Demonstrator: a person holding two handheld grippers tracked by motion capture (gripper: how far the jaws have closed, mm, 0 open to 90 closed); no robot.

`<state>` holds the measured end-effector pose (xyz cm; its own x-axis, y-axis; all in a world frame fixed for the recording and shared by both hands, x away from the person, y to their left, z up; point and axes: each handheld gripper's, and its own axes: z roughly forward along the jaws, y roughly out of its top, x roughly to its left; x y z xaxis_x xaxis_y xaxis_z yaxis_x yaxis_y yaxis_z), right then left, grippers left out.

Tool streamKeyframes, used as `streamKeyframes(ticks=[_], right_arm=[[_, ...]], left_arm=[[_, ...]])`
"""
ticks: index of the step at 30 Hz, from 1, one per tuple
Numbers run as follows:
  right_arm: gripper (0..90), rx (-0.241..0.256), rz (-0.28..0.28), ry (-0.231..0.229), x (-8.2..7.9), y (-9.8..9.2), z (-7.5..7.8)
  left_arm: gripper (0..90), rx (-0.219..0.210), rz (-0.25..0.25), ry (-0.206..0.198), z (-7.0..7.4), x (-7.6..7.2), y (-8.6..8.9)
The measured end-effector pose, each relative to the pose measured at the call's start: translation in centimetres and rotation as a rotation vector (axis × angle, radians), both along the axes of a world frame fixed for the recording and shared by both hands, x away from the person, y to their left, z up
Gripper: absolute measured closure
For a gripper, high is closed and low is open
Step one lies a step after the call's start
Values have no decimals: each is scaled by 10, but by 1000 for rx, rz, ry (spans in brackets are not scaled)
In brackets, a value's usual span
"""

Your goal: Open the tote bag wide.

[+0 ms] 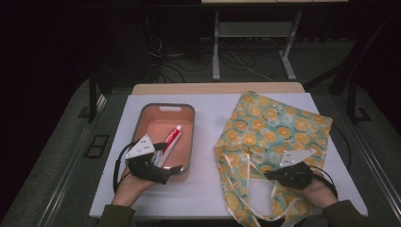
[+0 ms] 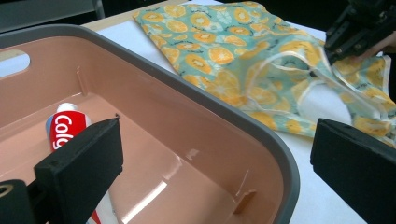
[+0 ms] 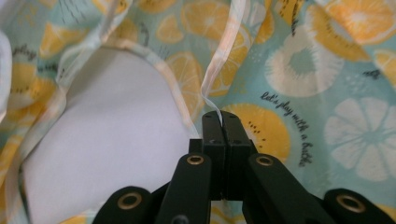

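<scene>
Pinching the pale handle strap [image 3: 212, 100] of a citrus-print tote bag [image 1: 274, 127], the right gripper [image 1: 274, 175] is clamped shut on it, probably so the bag's mouth can be lifted open. The left gripper [image 1: 163, 168] is held wide apart over the near rim of a grey bin [image 1: 165, 108], seemingly readied for the toothpaste tube [image 1: 172, 137] inside. The tube's long axis is seen running diagonally, white cap pointing toward the far right.
</scene>
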<state>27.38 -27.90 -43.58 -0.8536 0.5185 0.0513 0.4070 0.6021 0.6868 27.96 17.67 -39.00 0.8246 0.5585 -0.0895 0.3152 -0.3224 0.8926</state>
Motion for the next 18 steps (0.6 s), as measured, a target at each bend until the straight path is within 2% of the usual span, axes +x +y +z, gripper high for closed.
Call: streamKeyframes(ticks=[6, 12, 13, 14, 18], right_arm=[[897, 37, -42, -9, 22, 15, 5], [898, 44, -101, -22, 51, 39, 5], [898, 44, -101, -22, 51, 39, 5], [898, 50, -116, -25, 61, 49, 3], [894, 50, -128, -21, 69, 65, -1]], left_arm=[[12, 1, 2, 0, 0, 0, 0], [12, 0, 2, 2, 0, 0, 0], [12, 0, 1, 2, 0, 0, 0], [12, 0, 1, 2, 0, 0, 0], [12, -3, 0, 2, 0, 0, 1]])
